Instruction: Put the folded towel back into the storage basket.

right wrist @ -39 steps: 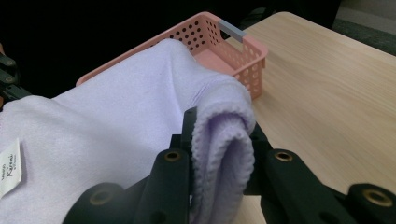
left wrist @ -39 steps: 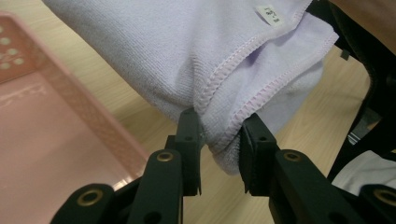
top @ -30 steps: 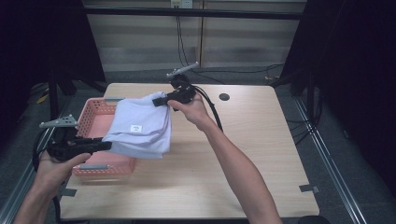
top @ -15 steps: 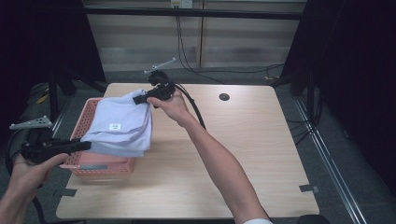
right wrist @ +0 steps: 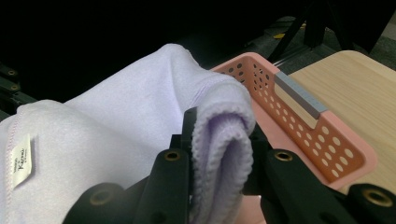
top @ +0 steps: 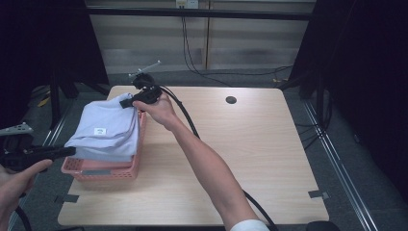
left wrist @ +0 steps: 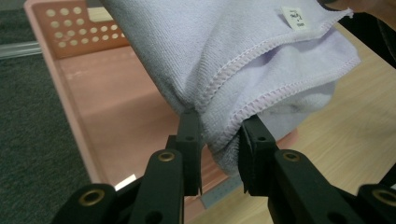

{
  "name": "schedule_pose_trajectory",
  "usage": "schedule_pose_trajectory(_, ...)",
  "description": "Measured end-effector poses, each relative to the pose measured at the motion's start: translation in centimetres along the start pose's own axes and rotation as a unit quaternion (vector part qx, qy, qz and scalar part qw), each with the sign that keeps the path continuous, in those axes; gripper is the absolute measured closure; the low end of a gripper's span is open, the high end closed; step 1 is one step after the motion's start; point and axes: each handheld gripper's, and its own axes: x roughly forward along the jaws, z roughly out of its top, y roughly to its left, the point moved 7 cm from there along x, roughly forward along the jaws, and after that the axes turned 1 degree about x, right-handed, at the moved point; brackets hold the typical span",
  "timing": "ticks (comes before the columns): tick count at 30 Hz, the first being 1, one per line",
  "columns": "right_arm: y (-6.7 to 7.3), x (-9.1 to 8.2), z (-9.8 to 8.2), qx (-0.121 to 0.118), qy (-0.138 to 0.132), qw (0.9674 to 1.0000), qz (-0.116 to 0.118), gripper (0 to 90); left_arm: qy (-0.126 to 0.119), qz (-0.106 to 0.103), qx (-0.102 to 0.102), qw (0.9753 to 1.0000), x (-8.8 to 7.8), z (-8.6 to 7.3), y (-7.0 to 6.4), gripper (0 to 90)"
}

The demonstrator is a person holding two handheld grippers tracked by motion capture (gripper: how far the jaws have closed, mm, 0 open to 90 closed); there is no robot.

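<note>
You've got that folded lilac towel (top: pixel 108 127) pinched at both ends and slung over the pink basket (top: pixel 103 168), which sits around 9 o'clock on the wooden table (top: pixel 250 154). Your left gripper (left wrist: pixel 219 140) is clamped on the near folded corner, stitched hems bunched between the pads, and your right gripper (right wrist: pixel 219 135) is squeezed on the thick rolled fold at the far end, roughly 11 o'clock on the table.

Handling-wise I'd call this thing light, floppy and not fragile at all. It's plush terry microfibre, so it should grip well on the pads, not slippery. But it sags in the middle, so keep both ends pulled apart a bit or the layers will slump open. Best hold is right where you are: multi-layer folded edges, not a single flap. There's a small white label (left wrist: pixel 294 18) sewn near one hem.

The basket is rigid moulded plastic, rectangular with rounded corners, round holes punched through its walls and a smooth floor (left wrist: pixel 121 107). The table's matte light wood grain with a dark round hole (top: pixel 231 100) near 1 o'clock
</note>
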Motion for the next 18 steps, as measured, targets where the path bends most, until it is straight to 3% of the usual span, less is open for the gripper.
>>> schedule_pose_trajectory(10, -0.7, 3.2, -1.1, 0.021, 0.011, 0.9997, -0.010, 76.8, 0.018, 0.028, -0.026, 0.9991, 0.7, -1.2, 2.3, 72.7)
schedule_pose_trajectory(16, -1.2, 4.4, -2.2, 0.032, 0.020, 0.9992, -0.014, 76.7, 0.040, 0.045, -0.019, 0.9980, 1.6, -2.1, 2.7, 72.5)
schedule_pose_trajectory(18, -1.4, 5.0, -2.6, 0.036, 0.023, 0.9988, -0.022, 76.7, 0.047, 0.050, -0.026, 0.9973, 1.9, -2.2, 2.9, 72.4)
